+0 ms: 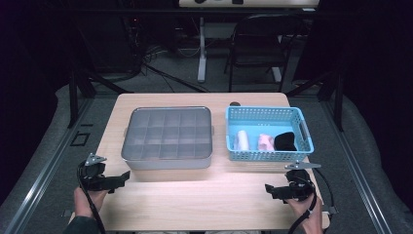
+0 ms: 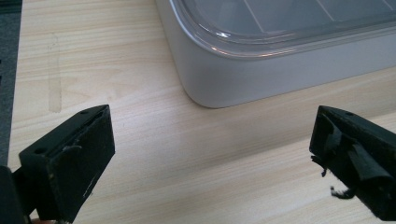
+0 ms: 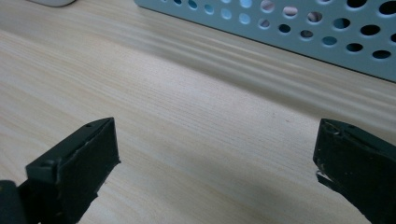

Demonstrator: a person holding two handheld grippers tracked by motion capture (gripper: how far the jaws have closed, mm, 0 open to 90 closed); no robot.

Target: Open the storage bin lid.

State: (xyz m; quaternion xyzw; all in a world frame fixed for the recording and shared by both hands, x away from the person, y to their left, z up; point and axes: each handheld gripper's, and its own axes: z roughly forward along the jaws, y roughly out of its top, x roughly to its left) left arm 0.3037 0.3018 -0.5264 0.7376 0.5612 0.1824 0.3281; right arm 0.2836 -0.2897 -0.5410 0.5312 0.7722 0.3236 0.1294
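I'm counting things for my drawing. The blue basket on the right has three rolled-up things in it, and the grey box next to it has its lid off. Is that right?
Not quite. The grey box has its clear lid on; the left gripper view shows the lid's rim seated over the box. The rest holds: the blue basket on the right has three rolled-up things in it.

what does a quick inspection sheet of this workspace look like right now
surface: light wood table, bare at the near edge
job's things: grey compartment box with clear lid on; blue basket holding white roll, pink roll, black roll
clutter: nothing seen
grippers: left gripper open, right gripper open, both holding nothing
cables: black cable trails from the left gripper
surroundings: folding chair beyond the table, dark room
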